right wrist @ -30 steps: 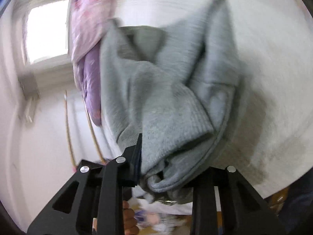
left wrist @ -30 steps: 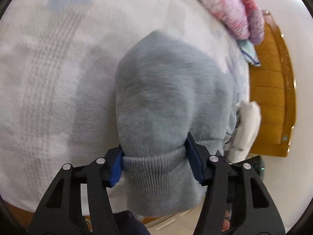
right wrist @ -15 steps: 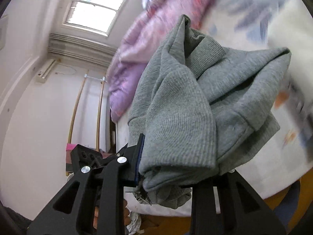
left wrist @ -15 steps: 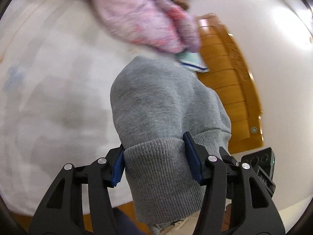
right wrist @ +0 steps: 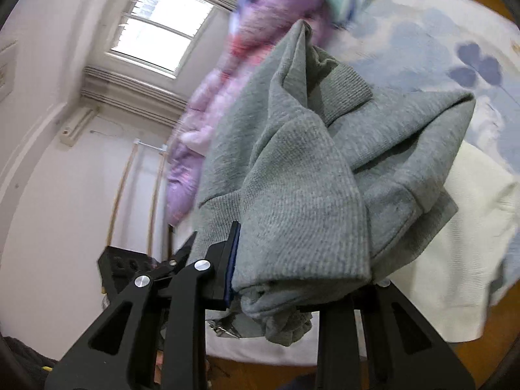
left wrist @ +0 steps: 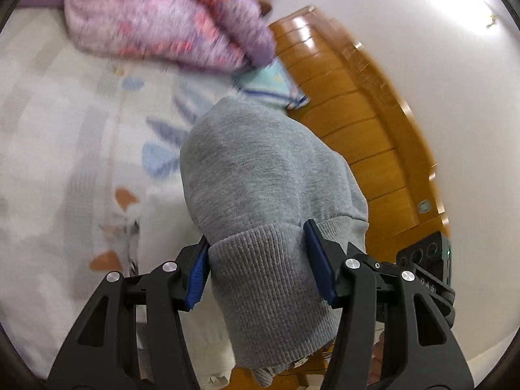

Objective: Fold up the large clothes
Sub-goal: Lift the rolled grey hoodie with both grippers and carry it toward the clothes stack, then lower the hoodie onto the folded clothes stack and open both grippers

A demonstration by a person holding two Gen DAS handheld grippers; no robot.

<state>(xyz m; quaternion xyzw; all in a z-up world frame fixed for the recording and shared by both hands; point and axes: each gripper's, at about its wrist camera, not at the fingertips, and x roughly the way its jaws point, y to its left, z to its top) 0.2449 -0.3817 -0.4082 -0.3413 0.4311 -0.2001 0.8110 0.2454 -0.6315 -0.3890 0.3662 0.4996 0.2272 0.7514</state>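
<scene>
Two grippers share one grey sweatshirt (left wrist: 269,195), lifted off the bed (left wrist: 65,136).
Left gripper (left wrist: 256,266) clamps its ribbed hem; right gripper (right wrist: 299,269) grips a bunched fold (right wrist: 302,201). Pink quilt (left wrist: 169,19) lies at 11 o'clock, wooden headboard (left wrist: 367,123) at 2 o'clock in the left view.

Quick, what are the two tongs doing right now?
Left tongs: closed on the ribbed hem of the grey sweater.
Right tongs: closed on a bunched part of the same sweater.
</scene>
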